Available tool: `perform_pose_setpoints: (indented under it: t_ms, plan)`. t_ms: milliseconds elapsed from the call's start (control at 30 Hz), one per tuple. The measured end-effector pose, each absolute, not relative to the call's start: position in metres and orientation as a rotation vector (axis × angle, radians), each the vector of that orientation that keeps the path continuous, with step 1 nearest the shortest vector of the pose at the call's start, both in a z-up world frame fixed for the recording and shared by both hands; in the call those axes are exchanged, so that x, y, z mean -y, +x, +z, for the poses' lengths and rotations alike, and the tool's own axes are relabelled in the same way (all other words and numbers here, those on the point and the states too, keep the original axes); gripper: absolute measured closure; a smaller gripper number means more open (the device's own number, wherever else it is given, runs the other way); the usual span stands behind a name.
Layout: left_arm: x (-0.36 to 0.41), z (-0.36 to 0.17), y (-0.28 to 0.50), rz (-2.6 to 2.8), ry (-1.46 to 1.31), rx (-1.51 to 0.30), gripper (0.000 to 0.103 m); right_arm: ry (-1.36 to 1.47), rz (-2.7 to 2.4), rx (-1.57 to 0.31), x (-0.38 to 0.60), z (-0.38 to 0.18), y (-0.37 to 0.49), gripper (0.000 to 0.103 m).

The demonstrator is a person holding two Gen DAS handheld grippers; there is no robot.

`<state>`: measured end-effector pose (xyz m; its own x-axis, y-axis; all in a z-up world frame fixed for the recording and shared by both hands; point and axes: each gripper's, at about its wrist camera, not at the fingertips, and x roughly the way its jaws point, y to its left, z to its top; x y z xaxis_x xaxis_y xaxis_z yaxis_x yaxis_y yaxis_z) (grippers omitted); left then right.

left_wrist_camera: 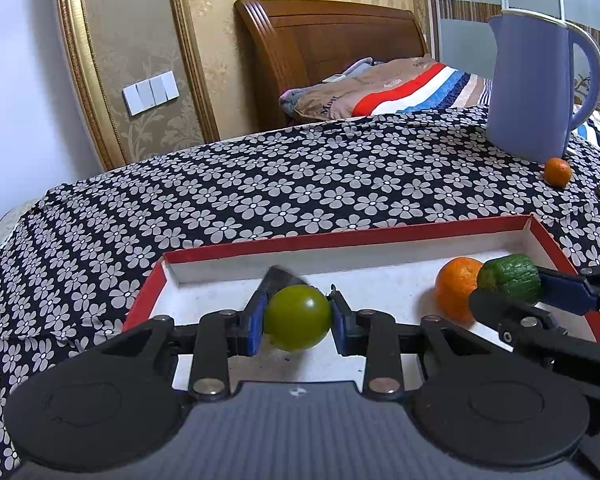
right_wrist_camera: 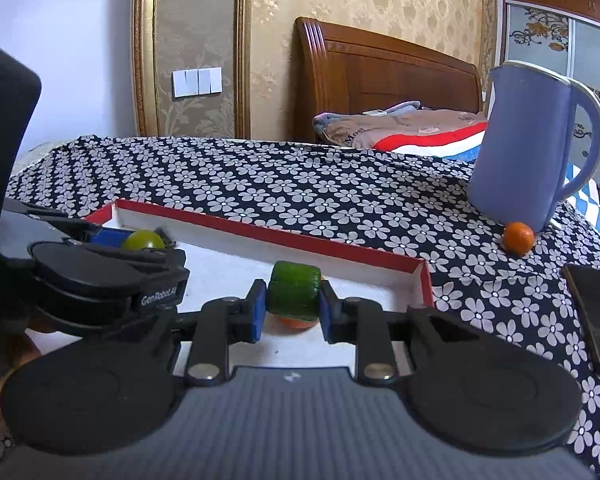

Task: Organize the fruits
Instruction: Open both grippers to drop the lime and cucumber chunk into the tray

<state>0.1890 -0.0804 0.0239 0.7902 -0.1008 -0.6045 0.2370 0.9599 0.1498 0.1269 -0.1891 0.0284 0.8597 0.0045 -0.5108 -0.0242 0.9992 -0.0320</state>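
Note:
My left gripper (left_wrist_camera: pixel 298 322) is shut on a smooth round green fruit (left_wrist_camera: pixel 298 318) and holds it just above the floor of the red-rimmed white box (left_wrist_camera: pixel 340 236). My right gripper (right_wrist_camera: pixel 293 306) is shut on a ribbed dark green fruit (right_wrist_camera: pixel 294 294), seen in the left wrist view (left_wrist_camera: pixel 510 278), over the box's right part. An orange (left_wrist_camera: pixel 456 290) lies in the box right under and beside that fruit, mostly hidden in the right wrist view (right_wrist_camera: pixel 296 323). A small orange (left_wrist_camera: pixel 557 172) sits on the cloth by the jug; it also shows in the right wrist view (right_wrist_camera: pixel 519 238).
A lilac jug (left_wrist_camera: pixel 536 88) (right_wrist_camera: pixel 528 148) stands at the table's far right. A dark phone (right_wrist_camera: pixel 594 316) lies on the floral cloth (left_wrist_camera: pixel 260 184) right of the box. A bed with a striped blanket (left_wrist_camera: pixel 400 88) is behind the table.

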Motion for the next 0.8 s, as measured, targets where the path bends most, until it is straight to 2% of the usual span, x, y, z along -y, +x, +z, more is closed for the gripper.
perform_pose_setpoints:
  t_ms: [133,300,533,567,633,700,800]
  plan:
    - [0.081,0.023,0.189,-0.188,0.217,-0.644,0.071,-0.044,0.010,-0.534,0.190,0.029,0.126,0.075]
    - [0.079,0.022,0.187,-0.198,0.203,-0.656,0.070,-0.049,0.003,-0.525,0.191,0.030,0.122,0.066]
    - [0.078,0.025,0.178,-0.177,0.216,-0.636,0.069,-0.044,0.006,-0.517,0.191,0.030,0.115,0.061]
    - [0.077,0.026,0.178,-0.176,0.214,-0.636,0.069,-0.043,0.005,-0.515,0.192,0.030,0.115,0.059]
    - [0.074,0.026,0.176,-0.168,0.206,-0.639,0.059,-0.041,0.004,-0.512,0.192,0.031,0.112,0.057]
    - [0.070,0.027,0.172,-0.166,0.198,-0.639,0.055,-0.041,0.003,-0.510,0.193,0.031,0.111,0.047]
    - [0.060,0.033,0.160,-0.163,0.172,-0.638,0.054,-0.040,0.004,-0.489,0.195,0.035,0.099,0.035]
